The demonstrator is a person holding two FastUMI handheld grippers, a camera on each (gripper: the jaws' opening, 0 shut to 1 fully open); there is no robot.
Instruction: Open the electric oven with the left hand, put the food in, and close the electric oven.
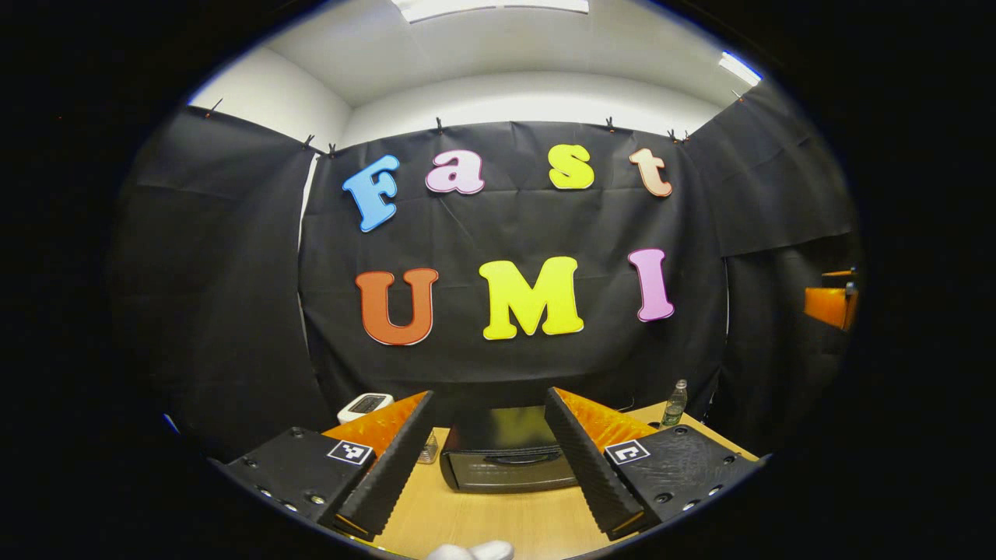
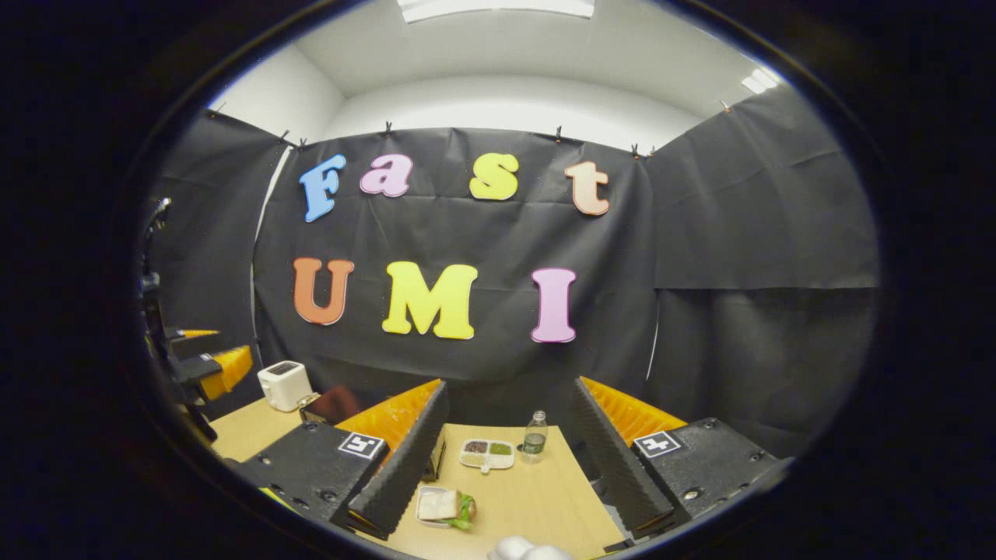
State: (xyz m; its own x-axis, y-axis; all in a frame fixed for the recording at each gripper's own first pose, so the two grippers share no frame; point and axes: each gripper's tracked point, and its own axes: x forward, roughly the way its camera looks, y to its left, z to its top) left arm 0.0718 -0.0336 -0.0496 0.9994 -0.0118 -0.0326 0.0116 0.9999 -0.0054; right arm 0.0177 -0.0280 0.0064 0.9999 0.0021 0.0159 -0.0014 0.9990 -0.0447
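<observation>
A wooden table (image 2: pixel 537 498) carries the closed electric oven (image 1: pixel 506 455), a white toaster (image 2: pixel 284 385) at ten o'clock, a bottle (image 2: pixel 534 437), a compartment tray (image 2: pixel 487 454), and a sandwich plate (image 2: pixel 443 507) at six.

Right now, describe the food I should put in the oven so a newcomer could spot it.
On the wooden table, near its front edge, sits a sandwich with green lettuce on a small plate. Behind it lie a divided tray and a bottle; only the sandwich shows bread.

Right claw (image 2: pixel 506 467) gapes above sandwich (image 2: pixel 443 507), tray (image 2: pixel 487 455), bottle (image 2: pixel 534 437)
</observation>
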